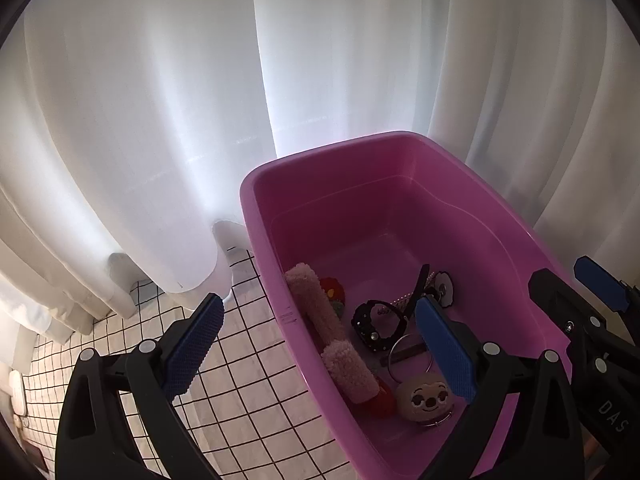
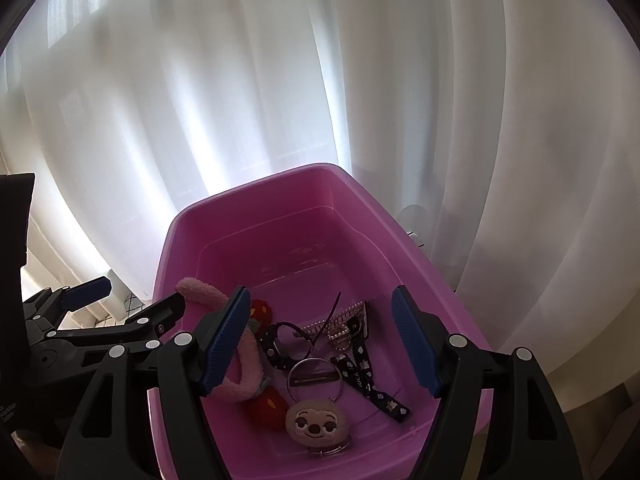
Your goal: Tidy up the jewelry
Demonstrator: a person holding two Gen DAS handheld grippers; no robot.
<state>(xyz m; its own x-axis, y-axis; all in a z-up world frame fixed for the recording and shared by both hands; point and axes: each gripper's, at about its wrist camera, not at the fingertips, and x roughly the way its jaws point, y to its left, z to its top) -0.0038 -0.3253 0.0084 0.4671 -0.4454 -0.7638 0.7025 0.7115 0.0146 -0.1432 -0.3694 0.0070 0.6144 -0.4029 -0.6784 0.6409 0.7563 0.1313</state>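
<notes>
Both grippers spread, gripping nothing: left gripper [image 1: 324, 354] straddling pink tub [image 1: 460, 184] rim, right gripper [image 2: 320, 342] above pink headband [image 2: 244, 376], sloth charm [image 2: 314, 420], perhaps a ring [image 2: 314, 378].

Black plastic tongs [image 1: 320, 340] with ridged blue pads [image 1: 195, 344] and silver rivets (one arm lettered "DAS").

Both are tilted downward. The left hand-held gripper [image 1: 320, 348] is spread wide, nothing gripped. The right hand-held gripper [image 2: 322, 338] is held part-open, empty.
</notes>
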